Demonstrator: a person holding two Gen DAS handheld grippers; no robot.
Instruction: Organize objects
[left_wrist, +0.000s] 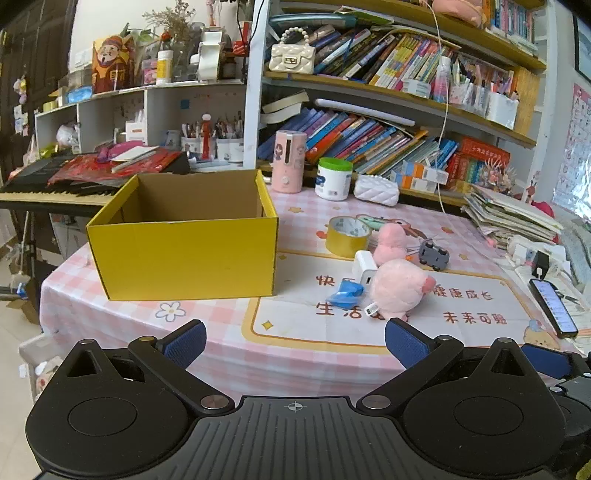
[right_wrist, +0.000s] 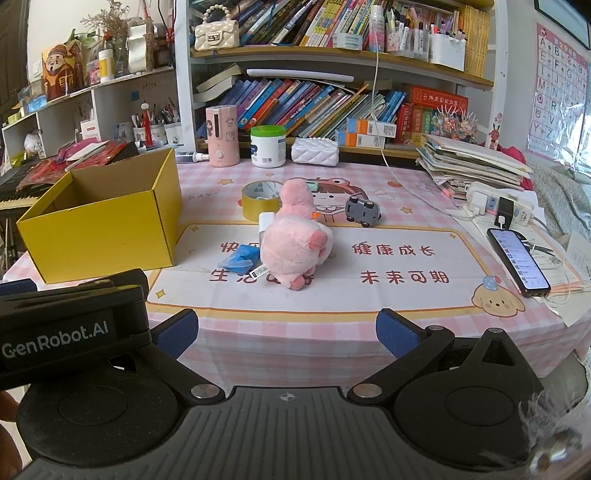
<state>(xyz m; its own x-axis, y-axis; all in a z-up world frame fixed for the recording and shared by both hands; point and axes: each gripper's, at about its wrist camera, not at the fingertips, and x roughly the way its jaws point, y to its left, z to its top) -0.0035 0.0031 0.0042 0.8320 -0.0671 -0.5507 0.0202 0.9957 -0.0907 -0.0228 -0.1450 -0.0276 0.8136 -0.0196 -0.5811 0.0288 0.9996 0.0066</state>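
An open yellow cardboard box (left_wrist: 184, 254) (right_wrist: 99, 229) stands empty on the table's left side. To its right lie a pink plush toy (left_wrist: 397, 286) (right_wrist: 295, 243), a white charger (left_wrist: 364, 269) (right_wrist: 266, 221), a blue crumpled wrapper (left_wrist: 345, 293) (right_wrist: 240, 258), a yellow tape roll (left_wrist: 347, 236) (right_wrist: 260, 201) and a grey toy car (left_wrist: 434, 254) (right_wrist: 364, 210). My left gripper (left_wrist: 295, 343) is open and empty, short of the table's near edge. My right gripper (right_wrist: 286, 332) is open and empty, also near the front edge, facing the plush toy.
A phone (right_wrist: 517, 262) lies at the right on papers, near a power strip (right_wrist: 495, 206) and a book stack (right_wrist: 476, 162). A pink bottle (right_wrist: 221, 136), a white jar (right_wrist: 267, 146) and a white pouch (right_wrist: 314, 151) stand at the back. A keyboard (left_wrist: 55, 184) is left.
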